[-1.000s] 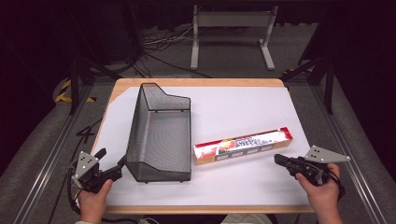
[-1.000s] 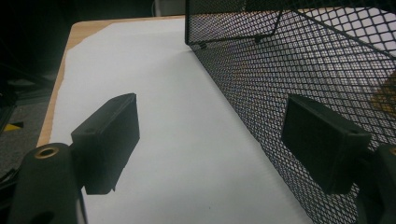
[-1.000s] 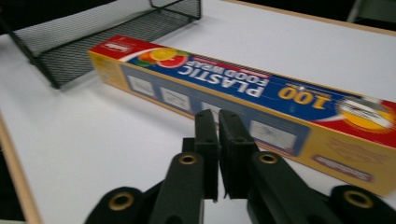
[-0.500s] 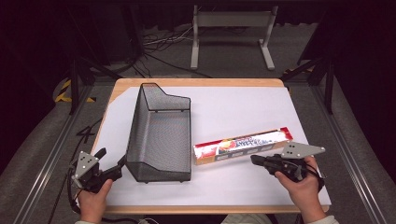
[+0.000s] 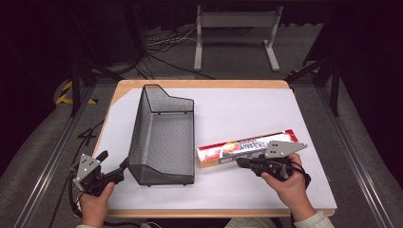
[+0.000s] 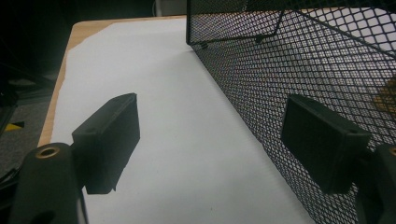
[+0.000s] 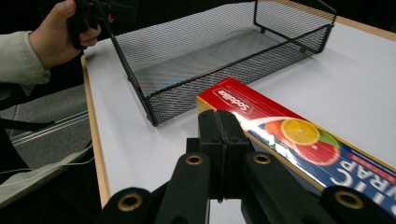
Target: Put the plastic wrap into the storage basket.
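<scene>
Black tongs (image 7: 218,140), brass rivets, grey plates; pale sleeves.

1. High view: white surface (image 5: 247,109) evenly lit from above, surroundings near black. Soft overall, low detail.
2. Shadows short and faint; mesh basket (image 5: 164,137) casts little.
3. Left gripper view: dim, grainy; jaws close up look soft.
4. Right gripper view: glare streak on the wrap box (image 7: 299,135); near jaws dark and slightly blurred.

Plastic wrap box (image 7: 303,140) runs off the right gripper view's lower right edge (lettering cut short). Mesh basket (image 6: 299,70) is cropped at the left gripper view's top and right.
</scene>
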Action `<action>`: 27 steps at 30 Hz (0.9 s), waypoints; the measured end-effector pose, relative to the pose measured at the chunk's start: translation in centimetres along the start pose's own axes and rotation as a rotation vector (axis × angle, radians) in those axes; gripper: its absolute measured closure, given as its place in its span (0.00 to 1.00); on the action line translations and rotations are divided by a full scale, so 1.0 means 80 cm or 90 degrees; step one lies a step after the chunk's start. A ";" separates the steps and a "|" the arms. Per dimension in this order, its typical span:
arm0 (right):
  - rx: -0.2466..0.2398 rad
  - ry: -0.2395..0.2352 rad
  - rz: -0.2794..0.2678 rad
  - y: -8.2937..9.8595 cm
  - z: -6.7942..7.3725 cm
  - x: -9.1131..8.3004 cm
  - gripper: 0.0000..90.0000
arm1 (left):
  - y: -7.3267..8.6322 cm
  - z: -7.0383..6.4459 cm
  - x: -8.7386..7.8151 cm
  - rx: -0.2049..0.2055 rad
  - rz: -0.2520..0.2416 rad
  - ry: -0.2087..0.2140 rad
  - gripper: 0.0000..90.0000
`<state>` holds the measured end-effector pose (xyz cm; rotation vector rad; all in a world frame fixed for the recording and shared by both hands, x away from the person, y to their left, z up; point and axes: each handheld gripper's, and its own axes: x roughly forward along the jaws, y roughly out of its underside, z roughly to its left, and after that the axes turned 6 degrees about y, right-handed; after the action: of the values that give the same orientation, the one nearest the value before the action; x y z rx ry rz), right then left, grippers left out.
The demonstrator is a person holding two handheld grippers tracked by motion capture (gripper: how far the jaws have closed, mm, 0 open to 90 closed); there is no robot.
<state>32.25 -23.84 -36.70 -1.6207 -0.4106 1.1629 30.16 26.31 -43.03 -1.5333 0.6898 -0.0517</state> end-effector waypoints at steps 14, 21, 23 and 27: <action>-0.025 -0.030 0.093 -0.013 0.000 0.064 1.00 | 0.000 0.002 0.000 -0.002 0.002 -0.001 0.23; -0.028 -0.041 0.155 -0.012 -0.002 0.092 1.00 | 0.001 0.002 0.001 -0.006 0.002 -0.002 0.23; -0.031 -0.042 0.163 -0.012 -0.002 0.096 1.00 | 0.001 0.002 0.001 -0.006 0.002 -0.002 0.23; -0.034 -0.044 0.198 -0.008 -0.002 0.112 1.00 | 0.001 0.002 0.000 -0.006 0.002 -0.003 0.23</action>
<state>36.76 -17.02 -40.40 -1.7361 -0.2399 1.4533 30.24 26.45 -43.10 -1.5413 0.6894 -0.0414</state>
